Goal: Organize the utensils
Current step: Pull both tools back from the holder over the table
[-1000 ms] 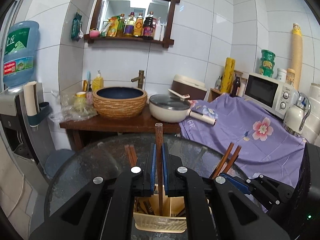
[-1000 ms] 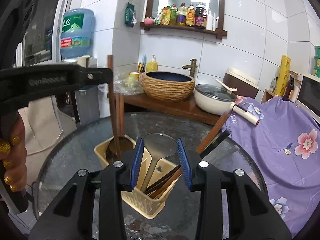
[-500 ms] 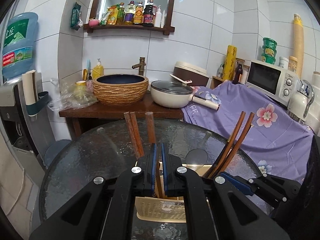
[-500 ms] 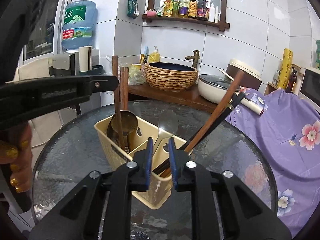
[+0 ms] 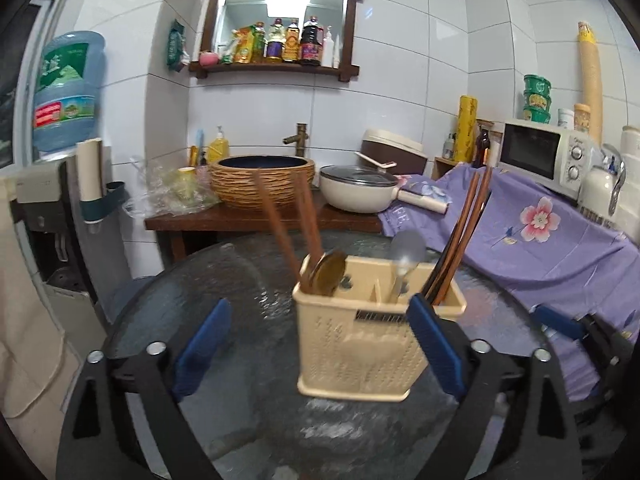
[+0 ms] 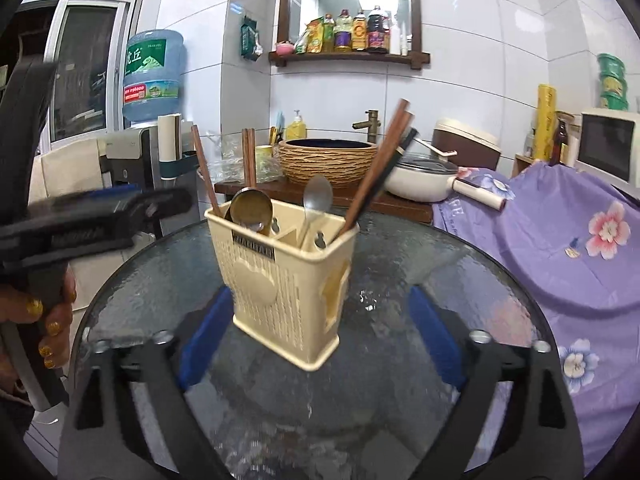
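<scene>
Perforated matt plastic caddy [image 6: 286, 280]; wooden chopsticks [image 6: 376, 168]; textured glass table [image 6: 420, 272].

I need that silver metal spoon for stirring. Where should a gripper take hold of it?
Grip the silver metal spoon by its bowl and neck, coming from above: it stands handle-down in the middle compartment of the cream plastic utensil caddy, so only that top part shows.

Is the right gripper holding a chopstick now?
No, the right gripper is open and empty; the chopsticks stand in the beige utensil holder.

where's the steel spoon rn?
In both wrist views the steel spoon stands bowl-up in the caddy's middle compartment, between the brass ladle and the chopsticks.
</scene>
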`<state>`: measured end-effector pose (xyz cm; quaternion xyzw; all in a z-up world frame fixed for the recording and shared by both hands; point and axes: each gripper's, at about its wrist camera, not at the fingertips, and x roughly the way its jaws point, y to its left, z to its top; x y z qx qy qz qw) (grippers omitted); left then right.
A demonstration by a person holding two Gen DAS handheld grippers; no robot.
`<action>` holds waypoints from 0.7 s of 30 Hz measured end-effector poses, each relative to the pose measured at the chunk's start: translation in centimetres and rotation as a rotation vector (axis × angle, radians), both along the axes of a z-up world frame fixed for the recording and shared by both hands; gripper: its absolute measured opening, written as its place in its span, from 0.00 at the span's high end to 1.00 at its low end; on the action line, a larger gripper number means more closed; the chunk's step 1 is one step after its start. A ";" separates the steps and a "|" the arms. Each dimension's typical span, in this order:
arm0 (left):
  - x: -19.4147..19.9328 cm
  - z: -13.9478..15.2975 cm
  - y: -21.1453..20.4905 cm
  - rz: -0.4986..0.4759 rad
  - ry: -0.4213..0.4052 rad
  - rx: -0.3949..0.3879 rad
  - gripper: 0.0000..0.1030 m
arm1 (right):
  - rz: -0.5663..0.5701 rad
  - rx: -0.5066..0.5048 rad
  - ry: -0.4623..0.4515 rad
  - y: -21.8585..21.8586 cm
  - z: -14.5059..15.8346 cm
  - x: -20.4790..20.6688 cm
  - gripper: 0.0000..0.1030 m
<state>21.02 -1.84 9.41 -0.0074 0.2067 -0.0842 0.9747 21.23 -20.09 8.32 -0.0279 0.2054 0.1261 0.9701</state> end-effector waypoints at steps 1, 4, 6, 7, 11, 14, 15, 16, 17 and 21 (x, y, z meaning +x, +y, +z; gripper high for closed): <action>-0.7 -0.5 0.2 0.014 -0.010 0.009 0.06 | -0.001 0.009 -0.003 -0.3 -0.4 -0.9 0.10; -3.1 -2.6 0.8 0.025 -0.016 0.029 0.06 | 0.004 0.025 -0.010 -0.8 -1.5 -3.3 0.06; -4.9 -4.0 1.1 0.033 -0.013 0.043 0.06 | 0.007 0.034 -0.016 -0.9 -2.2 -4.9 0.06; -5.5 -4.4 1.2 0.043 -0.013 0.046 0.06 | 0.006 0.039 -0.015 -0.9 -2.5 -5.5 0.06; -8.8 -5.8 1.6 0.062 -0.010 0.037 0.06 | 0.006 0.076 -0.017 -1.0 -3.5 -8.6 0.06; -11.1 -6.3 1.1 0.080 -0.027 0.074 0.06 | -0.003 0.072 -0.045 -0.9 -3.9 -11.4 0.06; -12.1 -6.4 1.0 0.100 -0.039 0.087 0.06 | -0.004 0.069 -0.051 -0.8 -3.9 -12.0 0.06; -12.9 -6.6 1.0 0.108 -0.043 0.086 0.06 | -0.007 0.066 -0.059 -0.8 -4.0 -13.0 0.06; -13.7 -6.7 1.2 0.109 -0.043 0.076 0.06 | -0.012 0.065 -0.065 -0.8 -4.0 -13.9 0.06; -16.5 -6.8 2.1 0.088 -0.030 -0.001 0.06 | -0.016 0.081 -0.082 -1.3 -3.7 -16.7 0.06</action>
